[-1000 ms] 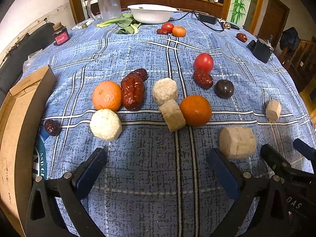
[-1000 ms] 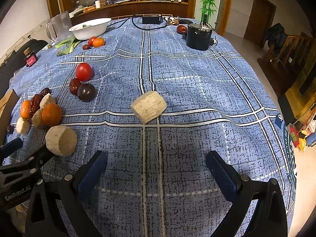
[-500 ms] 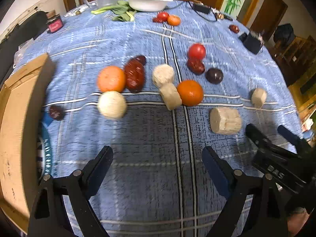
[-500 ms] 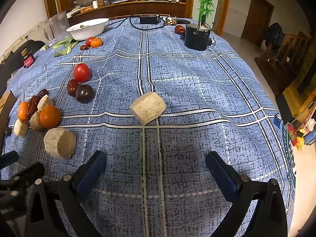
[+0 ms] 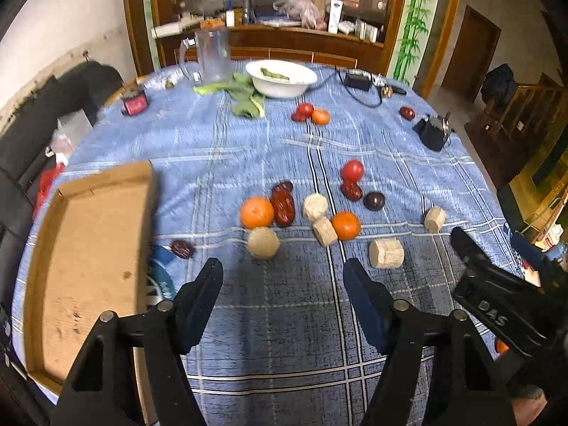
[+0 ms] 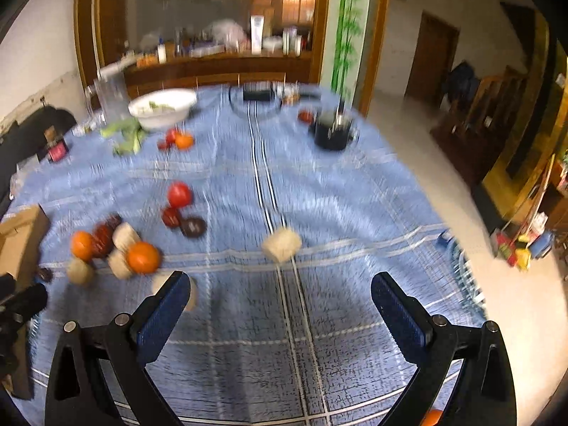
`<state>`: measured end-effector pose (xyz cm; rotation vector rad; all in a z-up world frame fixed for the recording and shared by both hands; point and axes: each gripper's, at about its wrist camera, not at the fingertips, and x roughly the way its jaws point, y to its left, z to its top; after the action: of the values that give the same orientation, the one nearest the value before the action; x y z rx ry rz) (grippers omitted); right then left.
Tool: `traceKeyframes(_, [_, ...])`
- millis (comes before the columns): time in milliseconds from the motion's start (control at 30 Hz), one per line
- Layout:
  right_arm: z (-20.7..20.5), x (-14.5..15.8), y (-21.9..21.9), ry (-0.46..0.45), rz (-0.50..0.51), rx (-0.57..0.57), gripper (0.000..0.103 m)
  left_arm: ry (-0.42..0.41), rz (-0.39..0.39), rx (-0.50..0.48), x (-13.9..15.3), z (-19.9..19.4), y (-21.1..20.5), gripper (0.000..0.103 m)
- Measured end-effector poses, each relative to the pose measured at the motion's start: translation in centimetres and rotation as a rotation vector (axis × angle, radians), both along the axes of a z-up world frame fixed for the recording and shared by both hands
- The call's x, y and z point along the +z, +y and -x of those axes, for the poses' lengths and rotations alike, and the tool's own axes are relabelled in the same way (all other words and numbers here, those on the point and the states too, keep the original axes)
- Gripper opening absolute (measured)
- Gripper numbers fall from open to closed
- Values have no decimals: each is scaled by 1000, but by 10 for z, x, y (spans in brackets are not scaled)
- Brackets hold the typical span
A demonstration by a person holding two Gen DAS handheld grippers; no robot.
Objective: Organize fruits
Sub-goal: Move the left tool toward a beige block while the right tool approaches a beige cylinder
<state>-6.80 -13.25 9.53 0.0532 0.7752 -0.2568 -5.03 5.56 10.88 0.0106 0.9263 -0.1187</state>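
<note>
Fruits lie in a cluster on the blue checked tablecloth (image 5: 284, 319): two oranges (image 5: 257, 212) (image 5: 345, 225), a red tomato (image 5: 352, 170), red dates (image 5: 283, 203), a dark plum (image 5: 374, 201) and several beige blocks (image 5: 386, 253). My left gripper (image 5: 283, 293) is open and empty, above the cloth short of the cluster. My right gripper (image 6: 280, 301) is open and empty; a beige block (image 6: 282, 244) lies ahead of it. The right view is blurred.
A cardboard tray (image 5: 88, 259) sits at the left edge. At the far side stand a white bowl (image 5: 280, 78), a clear jug (image 5: 212, 56), greens (image 5: 245, 101), a tomato and orange pair (image 5: 312, 113) and a black device (image 5: 433, 131). The table edge drops off at right (image 6: 472, 284).
Both grippers have pulled back and risen, so the fruits look smaller and farther. More of the cardboard tray and the room shows. No fruit has moved.
</note>
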Motion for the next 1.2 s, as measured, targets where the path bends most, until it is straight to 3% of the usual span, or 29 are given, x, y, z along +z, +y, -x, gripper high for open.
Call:
traceKeyframes(167, [15, 32, 22, -85, 33, 21, 102, -94, -16, 11, 27, 12, 8, 70])
traceKeyframes(367, [12, 44, 41, -79, 124, 6, 102, -185, -40, 23, 52, 25, 16, 70])
traceKeyframes(467, [14, 43, 43, -72, 110, 13, 102, -210, -51, 26, 58, 30, 18, 70])
traceKeyframes(1200, [6, 24, 51, 8, -57, 145, 102, -212, -60, 57, 58, 37, 18, 70])
